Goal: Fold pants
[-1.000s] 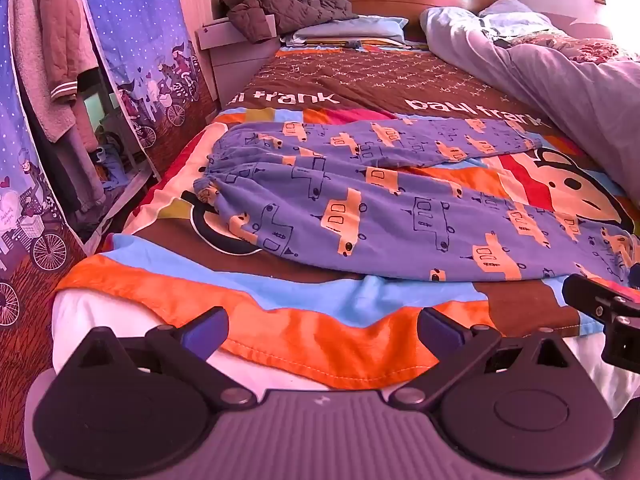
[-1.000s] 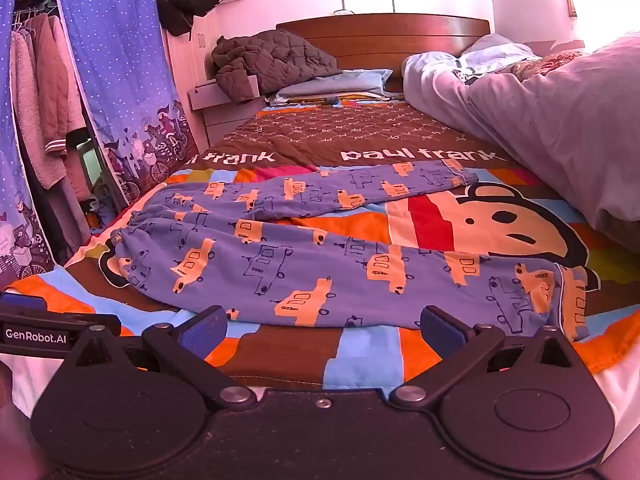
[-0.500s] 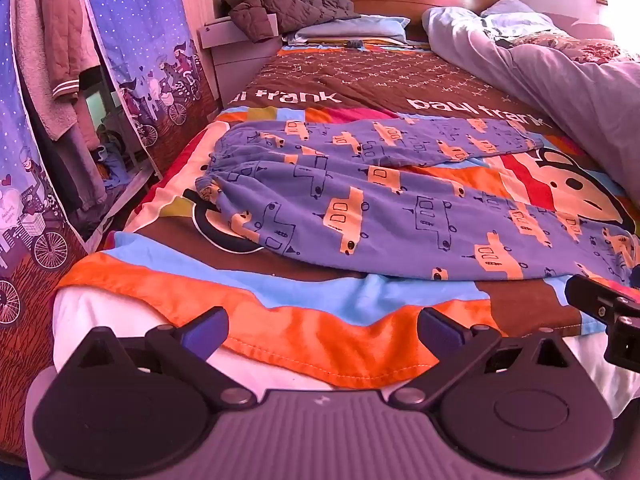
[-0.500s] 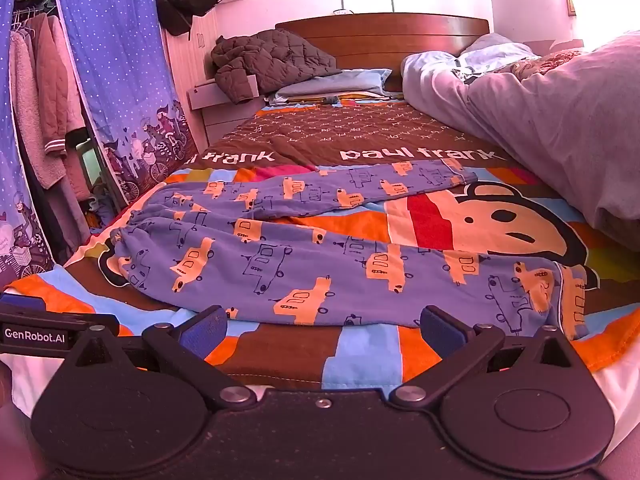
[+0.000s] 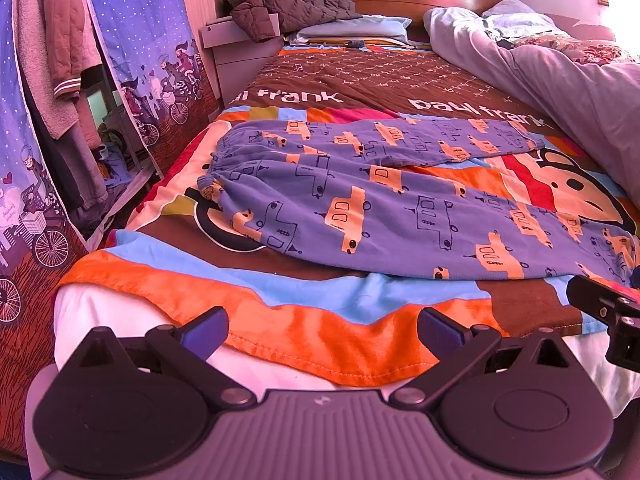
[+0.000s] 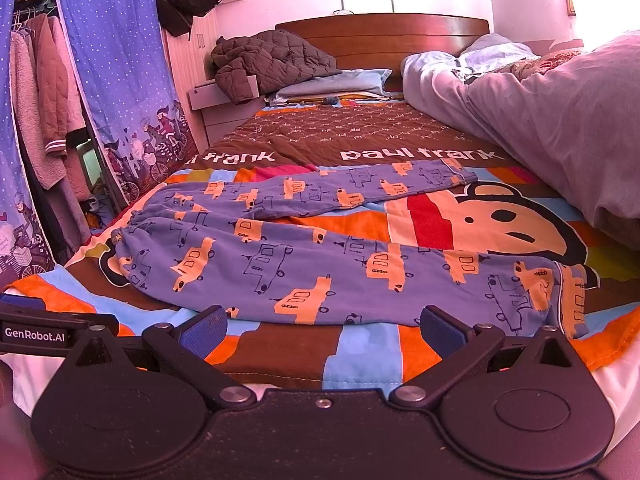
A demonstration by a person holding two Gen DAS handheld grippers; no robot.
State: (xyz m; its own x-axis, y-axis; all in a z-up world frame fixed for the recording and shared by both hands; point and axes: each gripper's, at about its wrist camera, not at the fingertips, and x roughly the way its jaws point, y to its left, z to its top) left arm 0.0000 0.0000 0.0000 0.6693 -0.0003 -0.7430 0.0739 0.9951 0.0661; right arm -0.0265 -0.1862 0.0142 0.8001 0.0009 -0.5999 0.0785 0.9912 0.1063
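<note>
Purple pants with orange car prints lie spread flat on the bed, waistband to the left, both legs running right. They also show in the right wrist view. My left gripper is open and empty, over the bed's front edge, short of the waistband end. My right gripper is open and empty, just in front of the near leg. The near leg's cuff lies at the right.
The bed carries a colourful monkey-print blanket. A grey duvet is heaped along the right side. A brown jacket and pillows lie at the headboard. A blue curtain and hanging clothes stand at the left.
The left gripper has tilted or moved slightly, so the pants sit a little lower in its view. The right gripper has barely moved. Both stay open.
</note>
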